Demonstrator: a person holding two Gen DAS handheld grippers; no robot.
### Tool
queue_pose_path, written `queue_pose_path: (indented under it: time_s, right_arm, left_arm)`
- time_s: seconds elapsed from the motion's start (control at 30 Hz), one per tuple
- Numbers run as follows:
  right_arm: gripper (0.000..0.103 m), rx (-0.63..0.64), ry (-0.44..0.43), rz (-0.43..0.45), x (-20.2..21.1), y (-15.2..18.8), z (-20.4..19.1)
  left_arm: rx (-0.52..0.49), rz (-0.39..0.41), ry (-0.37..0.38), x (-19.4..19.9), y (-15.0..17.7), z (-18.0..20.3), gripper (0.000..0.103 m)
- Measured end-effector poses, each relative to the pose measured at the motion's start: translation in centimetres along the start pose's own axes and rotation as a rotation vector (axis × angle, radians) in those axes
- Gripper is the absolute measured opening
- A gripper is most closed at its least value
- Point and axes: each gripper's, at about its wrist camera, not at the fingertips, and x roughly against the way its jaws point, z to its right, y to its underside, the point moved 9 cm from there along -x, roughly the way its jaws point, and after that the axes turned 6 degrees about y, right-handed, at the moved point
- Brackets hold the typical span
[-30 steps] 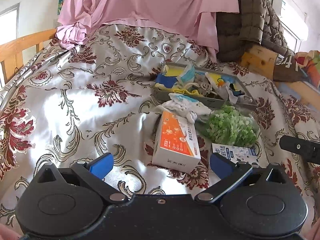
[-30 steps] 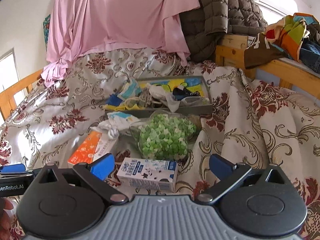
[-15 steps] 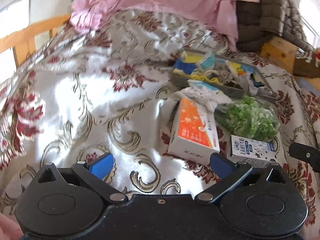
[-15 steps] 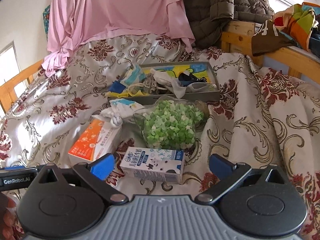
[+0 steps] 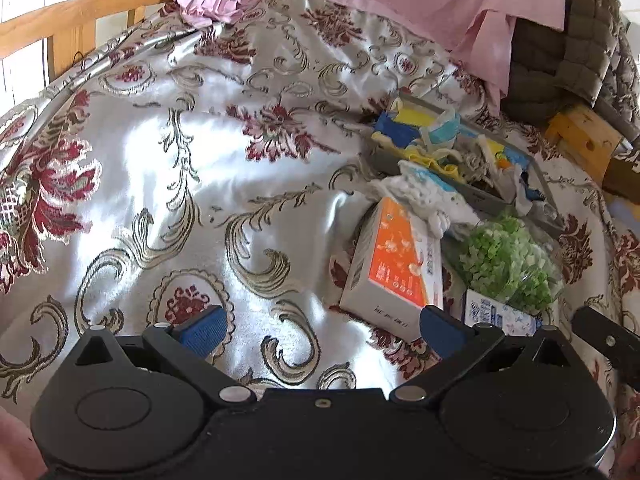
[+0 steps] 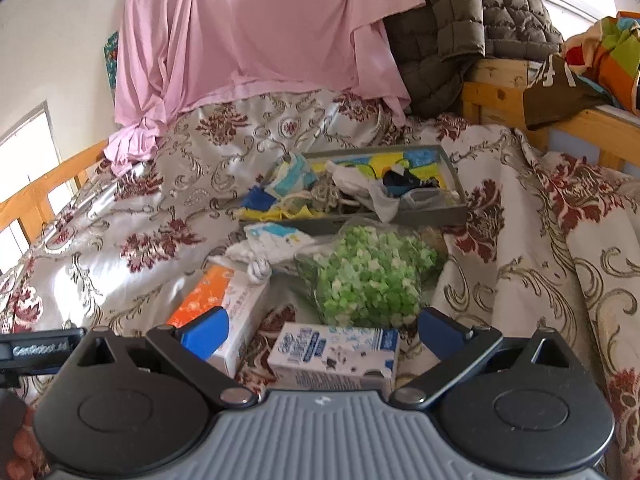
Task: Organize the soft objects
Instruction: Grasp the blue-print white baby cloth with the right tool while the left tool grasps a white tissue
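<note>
Grippers, left [image 5: 322, 330] and right [image 6: 322, 330], hover spread above bedspread [image 5: 160, 168].

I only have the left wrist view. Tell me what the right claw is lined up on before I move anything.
Observer: The right claw is open and empty. The blue-and-white carton lies on its side just ahead of it, in line with the gap between its fingers.
Operator: Report what sits behind that carton.
Observer: The clear bag of green pieces, seen whole here. Its far edge reaches the front wall of the gray tray.
Operator: Give me the tray's right end.
Observer: A dark blue and black cloth lies there on top of the pile.
</note>
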Motion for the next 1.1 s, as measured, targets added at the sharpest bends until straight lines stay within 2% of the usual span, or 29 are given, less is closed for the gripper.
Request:
queue_pose_path:
  time_s: [0.17,0.4,0.63,0.7,0.87,0.97,1.1]
  right_arm:
    - [0.103,-0.002,-0.018,0.033,-0.5,-0.7,-0.6]
    - [0.103,0.042,-0.005,0.070,-1.3,-1.3,-1.2]
    - [0.103,0.055,0.072,0.054,-3.4,-1.3,-0.6]
    - [0.103,0.053,0.101,0.042,-4.0,-1.6,-0.6]
    - [0.103,0.024,0.139,0.025,-5.9,-4.1,-1.3]
    - [0.103,0.037,0.095,0.001,-7.7,-6.6,-2.9]
    - [0.103,0.121,0.021,-0.048,-10.9,-8.7,-6.0]
  left_arm:
    - [-0.049,0.045,-0.007,0.7,-1.6,0.3,0.102]
    - [-0.107,0.041,0.089,-0.3,-5.9,2.1,0.102]
    - [-0.218,0.047,0.132,-3.7,-9.2,3.4,0.102]
    - [-0.192,0.027,0.146,-4.8,-9.6,3.2,0.102]
    - [-0.048,-0.053,0.230,-7.5,-9.1,2.0,0.102]
    - [-0.030,-0.086,0.303,-9.4,-8.9,1.7,0.102]
    - [-0.066,-0.053,0.354,-11.7,-9.6,0.9,0.102]
